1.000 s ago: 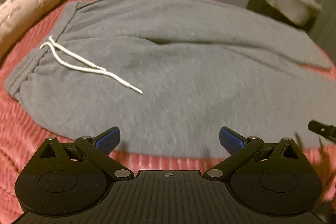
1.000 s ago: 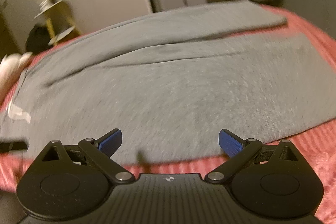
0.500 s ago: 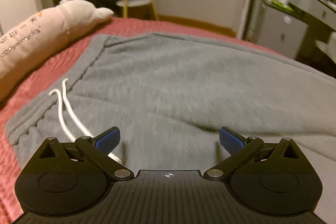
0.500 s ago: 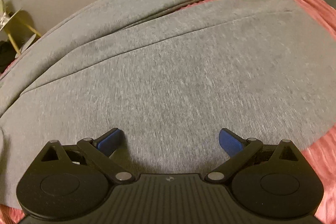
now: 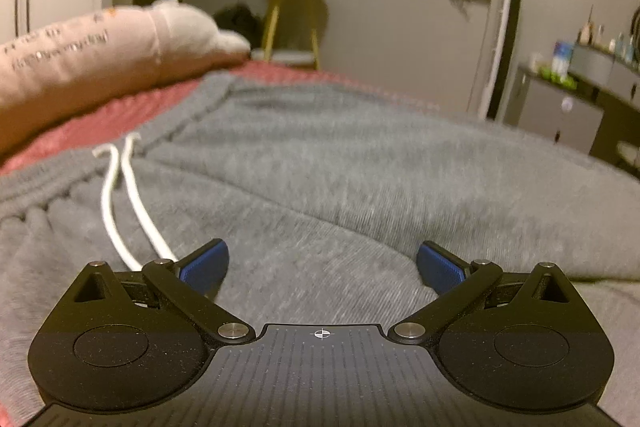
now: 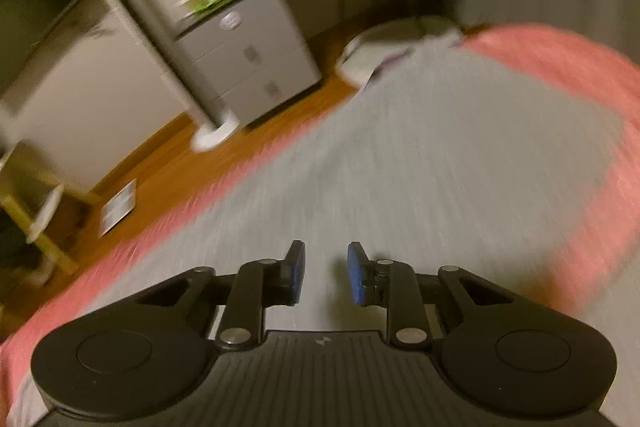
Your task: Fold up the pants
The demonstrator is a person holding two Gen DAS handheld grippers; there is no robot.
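Note:
Grey sweatpants (image 5: 360,179) lie spread flat on a red ribbed bedspread (image 5: 80,131). Their waistband (image 5: 36,183) with a white drawstring (image 5: 116,211) is at the left of the left wrist view. My left gripper (image 5: 322,263) is open wide and low over the seat of the pants, just right of the drawstring. In the right wrist view a pant leg (image 6: 460,155) runs away toward the bed's far end. My right gripper (image 6: 326,273) is over that leg, its jaws narrowed to a small gap with nothing visibly pinched between them. That view is motion-blurred.
A pink plush pillow (image 5: 96,47) lies on the bed left of the waistband. Beyond the bed are a yellow-legged stool (image 5: 292,23), a grey drawer cabinet (image 6: 248,67), a white floor stand (image 6: 212,135) and a wooden floor (image 6: 172,167).
The left gripper has dropped lower and moved in over the pants near the drawstring. The right gripper has swung toward the leg end and its jaws have closed from wide open to a narrow gap.

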